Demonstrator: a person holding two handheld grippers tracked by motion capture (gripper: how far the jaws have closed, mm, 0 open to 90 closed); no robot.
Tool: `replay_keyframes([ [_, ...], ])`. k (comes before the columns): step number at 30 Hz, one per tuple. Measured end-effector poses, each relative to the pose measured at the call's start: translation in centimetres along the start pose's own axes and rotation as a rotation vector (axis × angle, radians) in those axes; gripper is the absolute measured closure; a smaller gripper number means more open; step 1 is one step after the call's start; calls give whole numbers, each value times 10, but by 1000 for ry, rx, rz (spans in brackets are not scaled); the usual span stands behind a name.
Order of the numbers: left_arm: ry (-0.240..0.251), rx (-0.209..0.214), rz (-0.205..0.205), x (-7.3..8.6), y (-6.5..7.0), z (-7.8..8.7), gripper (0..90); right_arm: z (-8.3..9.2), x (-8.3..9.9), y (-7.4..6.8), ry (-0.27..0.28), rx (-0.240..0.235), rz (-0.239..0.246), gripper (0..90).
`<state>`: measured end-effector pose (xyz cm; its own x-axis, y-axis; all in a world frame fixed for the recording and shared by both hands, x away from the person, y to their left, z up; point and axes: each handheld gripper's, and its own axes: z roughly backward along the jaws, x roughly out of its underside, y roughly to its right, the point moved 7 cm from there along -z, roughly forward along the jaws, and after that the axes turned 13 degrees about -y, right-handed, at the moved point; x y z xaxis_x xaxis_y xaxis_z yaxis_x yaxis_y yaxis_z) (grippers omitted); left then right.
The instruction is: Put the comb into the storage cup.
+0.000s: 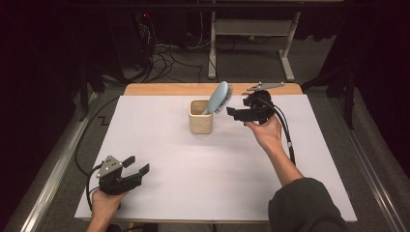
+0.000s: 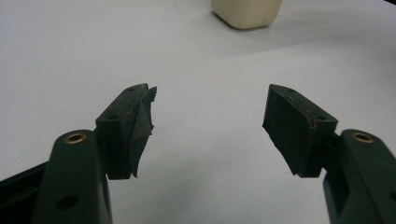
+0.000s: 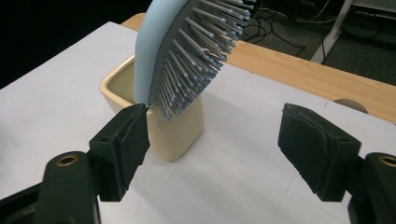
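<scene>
A light blue hairbrush (image 1: 218, 97) stands handle-down in a cream square cup (image 1: 200, 116) at the middle back of the white mat, its bristled head leaning right. My right gripper (image 1: 231, 113) hovers just right of the cup, open, pointing left at the brush. In the right gripper view the brush head (image 3: 187, 51) rises from the cup (image 3: 175, 135) just ahead of the jaws, with nothing between the pads. My left gripper (image 1: 136, 164) rests open at the front left of the mat. The left gripper view looks over bare mat toward the cup (image 2: 246, 13).
The white mat (image 1: 217, 169) covers a wooden table (image 1: 159, 89) whose far edge shows behind the cup. Cables and a desk frame (image 1: 251, 43) lie on the floor beyond. A dark sleeve (image 1: 304, 205) comes in at the bottom right.
</scene>
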<state>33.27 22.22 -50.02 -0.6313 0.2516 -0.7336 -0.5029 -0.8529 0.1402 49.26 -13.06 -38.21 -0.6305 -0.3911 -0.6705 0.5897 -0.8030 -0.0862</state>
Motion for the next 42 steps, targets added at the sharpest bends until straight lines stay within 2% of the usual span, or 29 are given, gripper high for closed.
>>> replay_keyframes([
  [8,5,0,13,1,-2,1,331,8,6,4,15,3,-1,254],
  [16,5,-1,12,1,-2,1,331,11,13,9,13,17,-5,249],
  [42,3,-1,17,1,-2,1,331,24,33,20,32,19,-19,248],
])
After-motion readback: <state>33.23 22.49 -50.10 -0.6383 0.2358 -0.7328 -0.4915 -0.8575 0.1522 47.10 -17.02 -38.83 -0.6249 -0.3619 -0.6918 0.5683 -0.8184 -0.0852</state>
